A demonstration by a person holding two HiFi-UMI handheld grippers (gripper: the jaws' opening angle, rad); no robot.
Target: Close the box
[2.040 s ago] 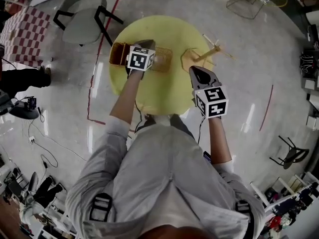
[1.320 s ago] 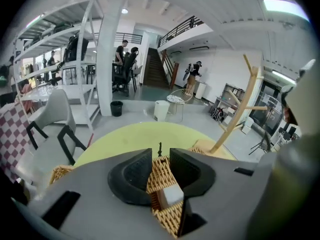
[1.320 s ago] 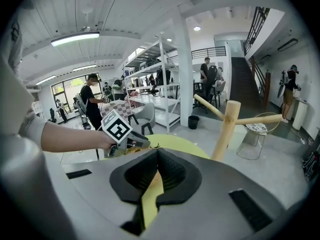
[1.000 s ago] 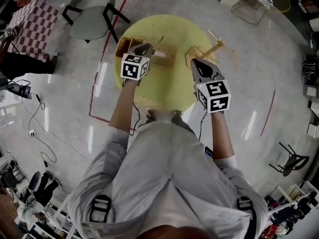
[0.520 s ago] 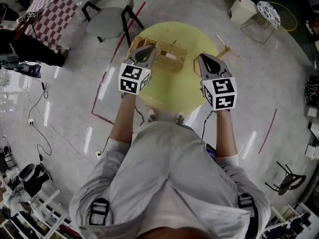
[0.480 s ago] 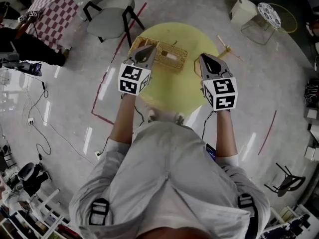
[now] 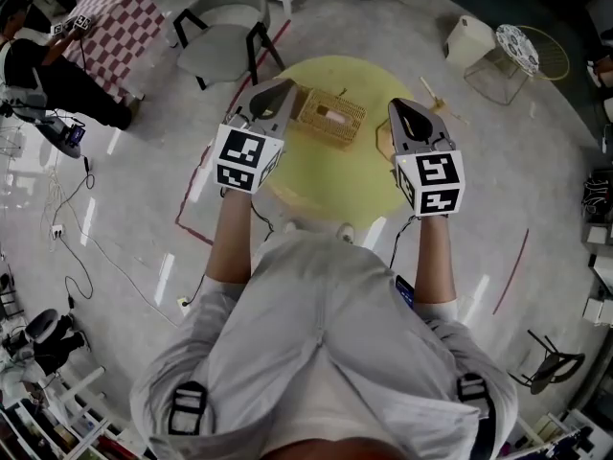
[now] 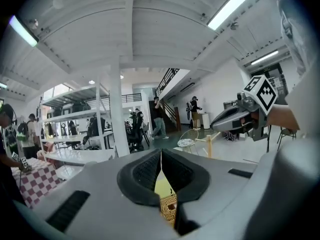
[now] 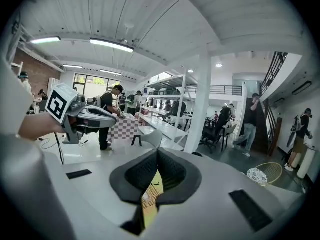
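Note:
The woven wicker box (image 7: 331, 120) sits on the round yellow table (image 7: 326, 175), its lid lying flat on top with a pale patch in the middle. My left gripper (image 7: 278, 89) hovers left of the box, lifted off the table, jaws shut and empty. To the right of the box my right gripper (image 7: 407, 111) is also raised, shut and empty. In the left gripper view the pads (image 8: 150, 171) meet, and a sliver of the box (image 8: 169, 209) shows below them. The right gripper view shows the same: closed pads (image 9: 170, 171) and a strip of wicker (image 9: 149, 196).
A wooden stand (image 7: 436, 94) rests at the table's right edge. Round the table are a grey chair (image 7: 222, 38), a checkered table (image 7: 115, 32) with a person (image 7: 43, 70) beside it, a white stool (image 7: 466, 36) and a wire basket (image 7: 529, 51).
Both grippers have lifted off the table and drawn back toward me. The left one has left the box, whose flap no longer stands out at its left side.

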